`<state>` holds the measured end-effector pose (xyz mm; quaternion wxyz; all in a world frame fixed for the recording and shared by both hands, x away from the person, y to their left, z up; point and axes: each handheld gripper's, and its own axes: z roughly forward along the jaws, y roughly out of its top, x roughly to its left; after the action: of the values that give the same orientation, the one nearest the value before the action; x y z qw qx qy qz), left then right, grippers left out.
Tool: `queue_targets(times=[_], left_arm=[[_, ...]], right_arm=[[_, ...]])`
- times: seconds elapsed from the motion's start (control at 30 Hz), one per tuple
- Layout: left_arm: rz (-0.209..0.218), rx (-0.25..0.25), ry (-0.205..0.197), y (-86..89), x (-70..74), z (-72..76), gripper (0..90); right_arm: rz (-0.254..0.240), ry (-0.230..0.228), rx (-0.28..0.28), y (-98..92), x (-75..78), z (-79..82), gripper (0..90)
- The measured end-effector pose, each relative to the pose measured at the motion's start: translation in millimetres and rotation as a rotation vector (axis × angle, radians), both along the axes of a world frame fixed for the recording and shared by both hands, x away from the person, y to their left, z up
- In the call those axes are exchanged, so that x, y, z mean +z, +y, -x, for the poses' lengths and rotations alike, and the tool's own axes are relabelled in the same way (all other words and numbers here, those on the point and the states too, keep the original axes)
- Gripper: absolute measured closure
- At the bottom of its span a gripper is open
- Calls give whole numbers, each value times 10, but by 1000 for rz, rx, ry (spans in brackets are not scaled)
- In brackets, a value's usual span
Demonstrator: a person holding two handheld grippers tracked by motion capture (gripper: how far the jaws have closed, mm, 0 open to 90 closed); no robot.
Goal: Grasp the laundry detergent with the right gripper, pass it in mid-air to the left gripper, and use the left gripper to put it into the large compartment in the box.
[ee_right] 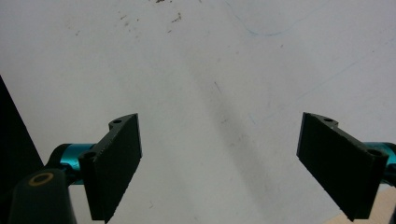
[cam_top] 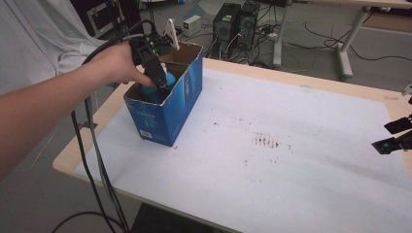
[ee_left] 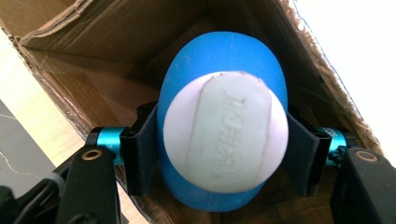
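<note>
**Jaws clamped on a blue bottle inside the carton**

Jaws of the left gripper (ee_left: 219, 154) press on either side of a blue bottle (ee_left: 219, 84) with a white cap (ee_left: 225, 131), so we read the grip as closed on the bottle's body just behind the cap. We see the bottle sitting inside a blue cardboard box (cam_top: 167, 104) at the far left of the desk (cam_top: 291, 160), and the left hand (cam_top: 114, 65) reaches down through the box's open top. Gripping across the body from above suits, in our judgement, lowering the bottle in or lifting it out without brushing the brown inner walls; which of the two is under way we cannot tell.

The right gripper (ee_right: 219, 158) hangs over the bare white desk cover with its jaws wide apart and nothing between them, apparently kept aside at the desk's right edge (cam_top: 393, 141).

The bottle's lower end and the box floor are hidden behind the cap. Raised lettering on the cap is too faint to read. From above, hand and gripper cover most of the bottle.
</note>
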<state>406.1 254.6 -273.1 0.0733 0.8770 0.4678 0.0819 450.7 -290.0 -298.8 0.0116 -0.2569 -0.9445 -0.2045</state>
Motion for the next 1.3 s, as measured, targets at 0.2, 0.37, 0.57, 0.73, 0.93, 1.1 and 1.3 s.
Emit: queue_targets(times=[0.2,0.37,0.57,0.73,0.93,1.1,1.3], left_arm=[[0,11,-7,13,44,0,326],[0,2,-17,-7,85,10,304],[-4,-19,-19,-16,135,31,267],[-5,-41,-25,-40,197,50,246],[-5,-54,-47,-37,338,65,226],[-9,-68,-68,-45,476,77,212],[-8,-105,-98,-135,632,79,199]], right_arm=[[-2,0,2,-7,-3,7,133],[-3,0,2,-5,0,10,133],[-6,-1,3,-13,6,17,132],[-9,-1,1,-24,13,27,132],[-11,-1,-3,-39,17,38,133],[-13,-8,-4,-61,26,46,133],[-13,-10,-9,-75,41,68,133]])
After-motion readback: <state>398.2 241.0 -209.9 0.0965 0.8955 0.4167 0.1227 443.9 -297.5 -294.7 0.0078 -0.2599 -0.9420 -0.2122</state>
